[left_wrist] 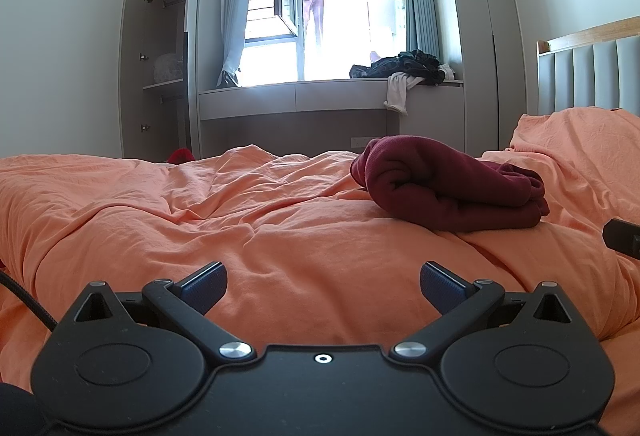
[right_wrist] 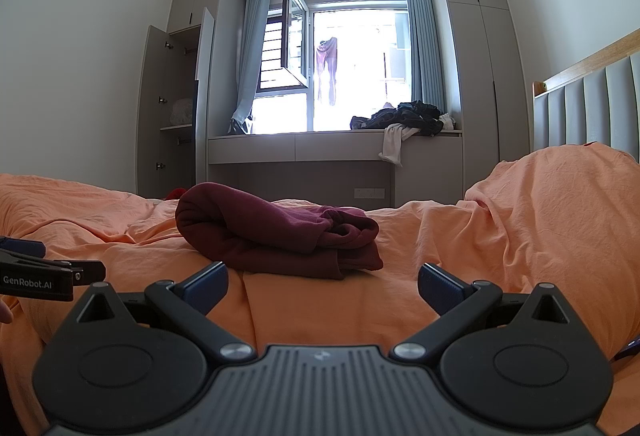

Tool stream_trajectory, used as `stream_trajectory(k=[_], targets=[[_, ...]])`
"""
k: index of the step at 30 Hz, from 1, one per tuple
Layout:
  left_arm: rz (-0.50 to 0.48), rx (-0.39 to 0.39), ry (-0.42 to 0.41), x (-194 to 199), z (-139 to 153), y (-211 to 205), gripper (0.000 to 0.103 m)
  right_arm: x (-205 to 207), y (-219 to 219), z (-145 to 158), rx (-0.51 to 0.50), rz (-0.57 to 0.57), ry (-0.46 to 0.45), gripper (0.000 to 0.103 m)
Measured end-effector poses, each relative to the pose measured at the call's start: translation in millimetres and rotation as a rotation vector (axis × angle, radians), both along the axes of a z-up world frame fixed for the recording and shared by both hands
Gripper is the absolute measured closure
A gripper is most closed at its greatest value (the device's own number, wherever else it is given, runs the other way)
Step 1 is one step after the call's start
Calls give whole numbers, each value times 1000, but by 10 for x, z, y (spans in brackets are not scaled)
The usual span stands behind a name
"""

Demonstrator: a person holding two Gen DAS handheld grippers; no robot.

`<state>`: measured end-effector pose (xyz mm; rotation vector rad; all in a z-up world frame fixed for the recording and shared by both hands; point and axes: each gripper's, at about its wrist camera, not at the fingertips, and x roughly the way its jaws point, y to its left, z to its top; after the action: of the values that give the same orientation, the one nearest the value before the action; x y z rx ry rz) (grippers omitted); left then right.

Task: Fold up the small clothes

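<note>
A dark red garment (left_wrist: 448,188) lies folded in a thick bundle on the orange bed cover (left_wrist: 240,220). In the right wrist view the garment (right_wrist: 280,232) sits just ahead of the fingers, on the orange bed cover (right_wrist: 440,236). My left gripper (left_wrist: 323,286) is open and empty, low over the cover, with the garment ahead to its right. My right gripper (right_wrist: 323,286) is open and empty, a short way in front of the garment. The left gripper's body also shows at the left edge of the right wrist view (right_wrist: 48,276).
A pillow under the orange cover (right_wrist: 560,204) rises at the right by the padded headboard (right_wrist: 592,104). A window bench (right_wrist: 320,144) at the far side holds a heap of dark and white clothes (right_wrist: 408,120). An open wardrobe (right_wrist: 176,108) stands at the left.
</note>
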<state>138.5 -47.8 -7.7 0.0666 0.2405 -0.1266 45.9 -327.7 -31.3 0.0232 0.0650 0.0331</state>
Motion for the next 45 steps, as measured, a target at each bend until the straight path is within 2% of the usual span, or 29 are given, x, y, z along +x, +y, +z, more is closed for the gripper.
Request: stream_trajectory(k=[45], targets=[[0, 2, 0, 3, -5, -1, 0, -2, 13, -17, 13, -13, 5, 0]])
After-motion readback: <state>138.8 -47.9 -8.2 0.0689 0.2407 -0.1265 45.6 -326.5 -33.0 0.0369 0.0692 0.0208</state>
